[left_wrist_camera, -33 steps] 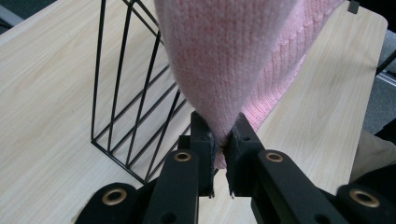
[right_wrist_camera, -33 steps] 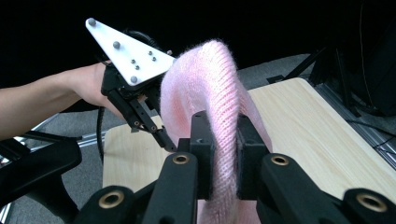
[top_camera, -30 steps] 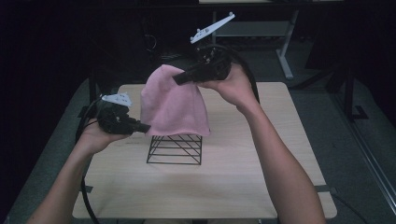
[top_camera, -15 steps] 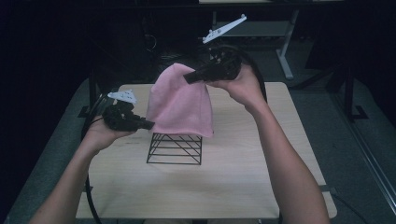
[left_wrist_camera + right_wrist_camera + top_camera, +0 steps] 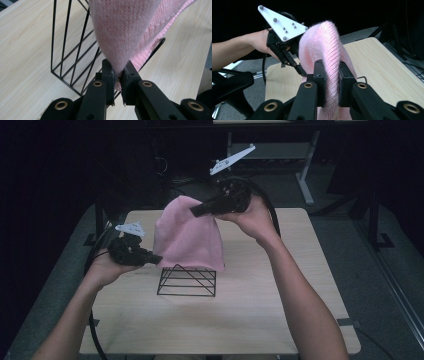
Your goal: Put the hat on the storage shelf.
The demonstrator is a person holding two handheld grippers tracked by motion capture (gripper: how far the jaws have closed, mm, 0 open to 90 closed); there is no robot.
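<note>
Status at this frame: I had the pink knit cloth [image 5: 189, 240] off the table [image 5: 280, 320] and in the air, held from both ends. My right gripper [image 5: 197, 211] pinched a thick fold at the top, jaws pressed onto the knit on both sides, clear in the right gripper view [image 5: 331, 82]. My left gripper [image 5: 156, 260] pinched the lower left edge, jaws nearly together with a thin bit of fabric between them [image 5: 119, 75]. The cloth hung as a tall hump, its bottom hem just behind and above the black wire rack [image 5: 187, 281], apparently touching its top edge on the right; could not tell for sure

My read: pickup and lift were done. Left to do: spread or drape the cloth, likely over or into the rack, then release both ends. Nothing was placed yet

Count: one cloth, one wire rack, one table, two grippers, both loaded. Rack stood on the table near the middle, untouched by either gripper
</note>
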